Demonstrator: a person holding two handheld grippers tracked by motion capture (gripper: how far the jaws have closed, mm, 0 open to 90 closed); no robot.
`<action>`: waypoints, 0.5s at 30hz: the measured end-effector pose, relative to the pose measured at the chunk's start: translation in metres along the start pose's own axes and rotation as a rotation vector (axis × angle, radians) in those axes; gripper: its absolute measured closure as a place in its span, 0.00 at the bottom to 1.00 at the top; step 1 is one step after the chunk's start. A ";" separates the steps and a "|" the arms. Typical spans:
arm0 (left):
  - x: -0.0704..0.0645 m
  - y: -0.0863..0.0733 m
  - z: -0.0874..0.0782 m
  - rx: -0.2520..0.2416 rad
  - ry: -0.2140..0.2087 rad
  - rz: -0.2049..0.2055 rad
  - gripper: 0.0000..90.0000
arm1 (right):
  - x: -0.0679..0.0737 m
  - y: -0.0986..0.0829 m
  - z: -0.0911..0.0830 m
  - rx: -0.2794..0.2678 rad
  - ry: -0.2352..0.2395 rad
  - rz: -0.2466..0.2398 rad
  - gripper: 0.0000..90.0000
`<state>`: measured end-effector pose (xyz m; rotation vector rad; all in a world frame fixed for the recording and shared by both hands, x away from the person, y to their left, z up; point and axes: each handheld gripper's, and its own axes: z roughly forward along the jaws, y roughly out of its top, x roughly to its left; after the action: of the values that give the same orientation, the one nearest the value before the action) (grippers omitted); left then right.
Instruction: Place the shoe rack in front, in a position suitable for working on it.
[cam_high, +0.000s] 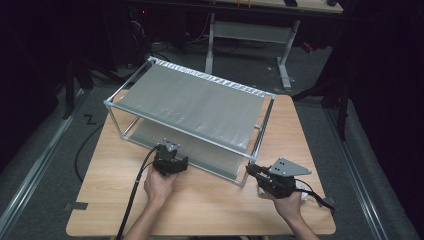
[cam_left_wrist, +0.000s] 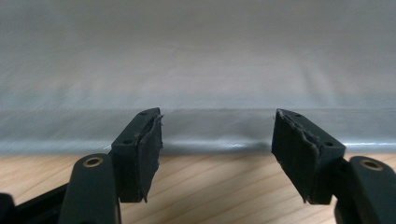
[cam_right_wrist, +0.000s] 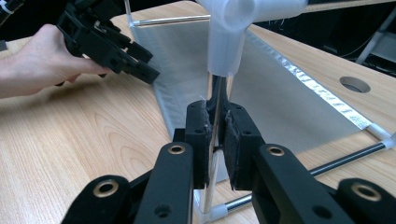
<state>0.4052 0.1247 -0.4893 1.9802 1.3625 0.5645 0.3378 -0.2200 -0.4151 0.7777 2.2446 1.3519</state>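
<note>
Rack (cam_high: 195, 100): two-tier frame of thin metal rods with grey fabric shelves, sits centre of the high view on a wooden table (cam_high: 210, 200). Top shelf slopes from upper left to centre right of frame; lower shelf (cam_high: 200, 150) lies just above the tabletop.

Right gripper (cam_high: 252, 171), lower right of the high view: jaws closed on the rack's near-right vertical post (cam_high: 248, 167). Right gripper view confirms it: both black pads pressed against the shiny rod (cam_right_wrist: 215, 116) at frame centre, one each side, no gap. White plastic corner joint (cam_right_wrist: 233, 28) sits on the rod above the jaws, top centre of frame; another white joint at the rod's foot, bottom centre. Grey three-cornered plate on top of the gripper in the high view; the person's right hand (cam_high: 287, 202) holds it from below, lower right.

Left gripper (cam_high: 171, 162), lower centre-left of the high view: at the front edge of the lower shelf. Left gripper view: jaws wide apart, nothing between them, pads frayed at the edges. The hem of the grey fabric (cam_left_wrist: 215, 135) runs across mid-frame just beyond the fingertips; bare wood below it. Can't tell whether the tips touch the fabric. Left hand (cam_high: 160, 187) grips it from behind; black cable trails to the bottom edge of frame.

Same left gripper (cam_right_wrist: 109, 42) seen upper left in the right gripper view, held by the hand (cam_right_wrist: 42, 60), near the shelf's corner.
</note>
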 end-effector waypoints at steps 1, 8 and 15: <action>-0.003 0.001 0.001 -0.002 -0.004 0.005 0.37 | 0.000 0.000 0.000 -0.002 0.002 0.000 0.90; -0.015 0.005 0.011 0.011 -0.025 0.022 0.36 | 0.001 -0.001 0.001 -0.009 0.006 -0.005 0.89; -0.014 0.005 0.013 0.009 -0.026 0.013 0.35 | 0.000 -0.003 0.003 0.019 -0.014 -0.008 0.70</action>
<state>0.4123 0.1067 -0.4946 1.9978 1.3395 0.5377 0.3387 -0.2187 -0.4195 0.7815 2.2507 1.3187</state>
